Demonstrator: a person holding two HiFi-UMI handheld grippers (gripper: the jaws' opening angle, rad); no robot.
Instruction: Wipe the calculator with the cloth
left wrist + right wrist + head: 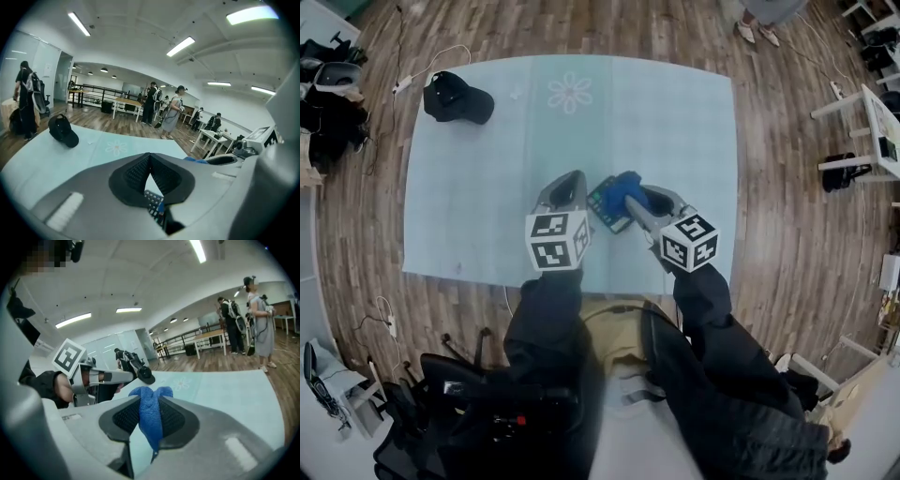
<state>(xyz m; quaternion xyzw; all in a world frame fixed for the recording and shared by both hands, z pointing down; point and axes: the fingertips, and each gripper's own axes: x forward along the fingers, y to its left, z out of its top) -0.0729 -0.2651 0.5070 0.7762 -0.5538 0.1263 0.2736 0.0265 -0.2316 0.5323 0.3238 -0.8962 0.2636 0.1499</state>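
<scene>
Head view showed the wiping step in hand. The right hand-held gripper (632,193) pinched the blue cloth (622,186) tight between its jaws, and the cloth sat on the far end of the calculator (604,211). The calculator lay flat on the pale blue bench (469,197), between the two grippers and near the person's edge.

The left hand-held gripper (573,180) had its jaws pressed together at the tips, with nothing between them. It was just beside the calculator's left side. I could not tell if it touched it.

Next, I think the cloth had to be rubbed back and forth over the keys with a soft push. The left gripper would likely need to hold the calculator so it did not slide.

The calculator looked small and dark, with rows of little keys. The cloth hid part of it.
</scene>
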